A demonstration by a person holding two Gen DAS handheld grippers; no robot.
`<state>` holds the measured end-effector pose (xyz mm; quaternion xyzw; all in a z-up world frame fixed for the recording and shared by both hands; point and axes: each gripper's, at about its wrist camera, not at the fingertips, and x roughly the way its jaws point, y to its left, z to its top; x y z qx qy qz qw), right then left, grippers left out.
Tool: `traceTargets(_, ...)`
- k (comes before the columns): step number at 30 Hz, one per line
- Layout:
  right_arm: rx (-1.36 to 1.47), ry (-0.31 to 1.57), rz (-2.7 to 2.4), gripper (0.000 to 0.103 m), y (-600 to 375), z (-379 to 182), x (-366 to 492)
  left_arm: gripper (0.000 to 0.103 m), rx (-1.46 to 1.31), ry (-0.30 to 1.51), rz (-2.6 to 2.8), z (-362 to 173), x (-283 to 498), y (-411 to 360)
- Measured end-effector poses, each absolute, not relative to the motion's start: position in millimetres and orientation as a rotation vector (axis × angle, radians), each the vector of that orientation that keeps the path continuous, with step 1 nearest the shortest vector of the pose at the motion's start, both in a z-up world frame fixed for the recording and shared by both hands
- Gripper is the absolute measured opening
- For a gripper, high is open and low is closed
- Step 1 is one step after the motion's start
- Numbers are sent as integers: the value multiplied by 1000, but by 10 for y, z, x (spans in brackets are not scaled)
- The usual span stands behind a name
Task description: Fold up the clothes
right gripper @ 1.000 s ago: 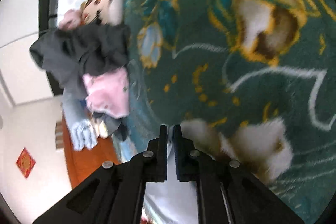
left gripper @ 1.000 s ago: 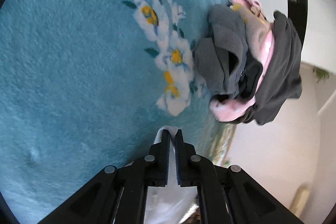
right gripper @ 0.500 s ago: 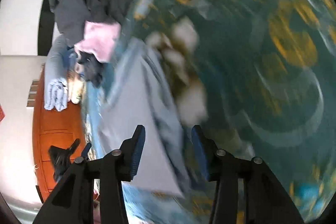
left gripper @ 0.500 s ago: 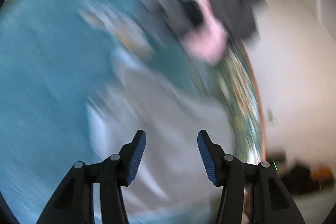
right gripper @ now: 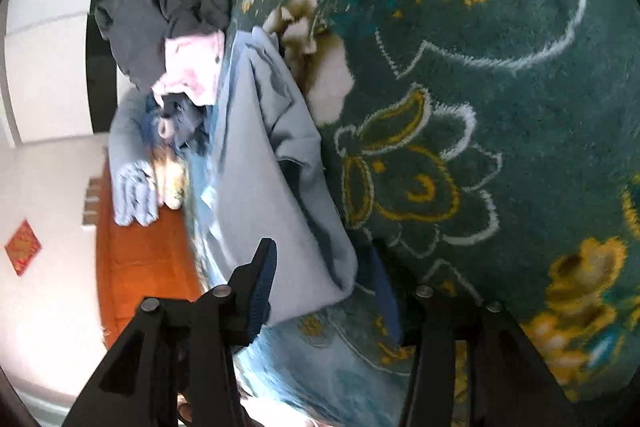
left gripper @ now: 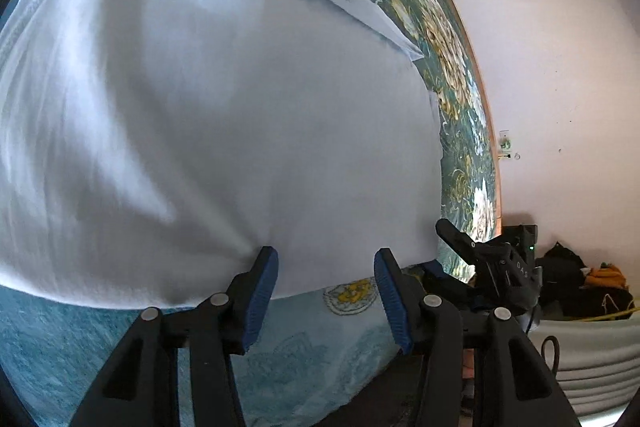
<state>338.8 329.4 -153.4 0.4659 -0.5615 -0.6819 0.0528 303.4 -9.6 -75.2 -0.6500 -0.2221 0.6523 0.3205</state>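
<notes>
A pale blue-grey garment (left gripper: 208, 99) lies spread flat on the teal flowered blanket (left gripper: 312, 359), filling most of the left wrist view. My left gripper (left gripper: 326, 291) is open and empty just above the garment's near edge. In the right wrist view the same garment (right gripper: 264, 187) lies in a long fold, and my right gripper (right gripper: 328, 291) is open over its near corner. The right gripper's body also shows in the left wrist view (left gripper: 492, 267).
A heap of unfolded clothes, dark grey (right gripper: 160, 19) and pink (right gripper: 192, 67), sits at the far end of the blanket (right gripper: 500, 107). Folded light blue items (right gripper: 132, 195) rest on an orange-brown surface (right gripper: 132, 267). A white wall (left gripper: 560, 67) lies beyond the bed edge.
Both grippers were shut on the pale garment a second ago. They have since opened and let it go, and it now lies spread on the blanket.
</notes>
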Motion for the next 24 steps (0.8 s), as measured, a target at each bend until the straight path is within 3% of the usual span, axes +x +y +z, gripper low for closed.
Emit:
traceTargets(2, 1386, -1715, -2079, 48, 3250, -1522, 3375, 53, -1704, -582, 1704, -742, 3063, -72)
traceTargets(4, 1355, -1723, -2076, 26, 3189, -1512, 3341, 53, -1699, -582, 1686, -751, 3083, -13)
traceTargets(6, 1363, -1727, -2077, 26, 3143, -1528, 3321, 53, -1697, -569, 1688, -761, 3104, 44)
traceTargets(8, 1380, -1725, -2099, 17, 3098, -1562, 3302, 53, -1702, -574, 1688, -773, 3102, 33)
traceTargets(9, 1388, -1726, -2109, 7, 3083, -1571, 3297, 53, -1702, -583, 1686, -785, 3101, 26)
traceTargets(12, 1381, -1718, -2142, 5, 3084, -1467, 3298, 55, -1703, -616, 1676, -832, 3107, 16)
traceTargets(15, 1402, -1507, -2280, 5, 2928, -1130, 3158, 55, -1686, -626, 1658, -841, 3110, -15)
traceTargets(18, 1459, -1165, -2416, 5, 2534, -745, 2851, 55, -1677, -731, 1622, -793, 3078, -296)
traceTargets(24, 1377, -523, -2442, 5, 1433, -106, 2457, 55, -1553, -917, 1879, -502, 3001, -1610)
